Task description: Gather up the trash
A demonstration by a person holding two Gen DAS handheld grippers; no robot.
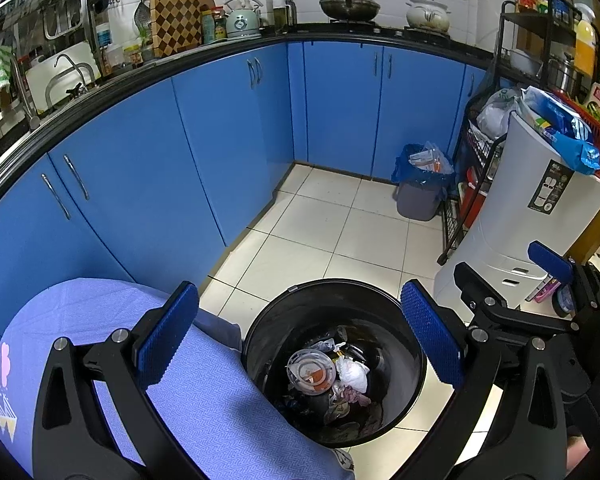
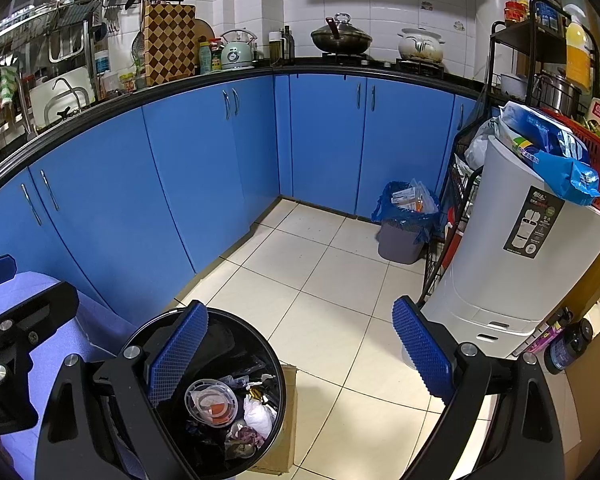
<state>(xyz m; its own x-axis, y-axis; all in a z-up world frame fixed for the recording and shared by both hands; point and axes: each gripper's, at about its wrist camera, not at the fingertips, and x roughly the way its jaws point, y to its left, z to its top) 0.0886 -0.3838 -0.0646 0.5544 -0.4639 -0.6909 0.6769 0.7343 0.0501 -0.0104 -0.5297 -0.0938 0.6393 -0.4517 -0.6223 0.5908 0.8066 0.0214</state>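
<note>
A round black trash bin (image 1: pixel 412 368) stands on the tiled floor, holding a clear plastic lid (image 1: pixel 311 372), crumpled white paper (image 1: pixel 354 374) and other scraps. My left gripper (image 1: pixel 300 344) is open and empty, hovering above the bin's mouth. In the right wrist view the bin (image 2: pixel 278 376) sits at the lower left with the lid (image 2: pixel 211 402) inside. My right gripper (image 2: pixel 300 360) is open and empty, above the bin's right edge and the floor. The right gripper also shows in the left wrist view (image 1: pixel 552 264) at the right.
A purple cloth-covered surface (image 1: pixel 204 408) lies left of the bin. Blue cabinets (image 1: pixel 220 132) run along the left and back. A grey bin with a blue bag (image 1: pixel 418 196) stands in the corner. A white appliance (image 1: pixel 512 216) and a black rack (image 1: pixel 472 168) stand at the right. Cardboard (image 2: pixel 288 440) lies by the bin.
</note>
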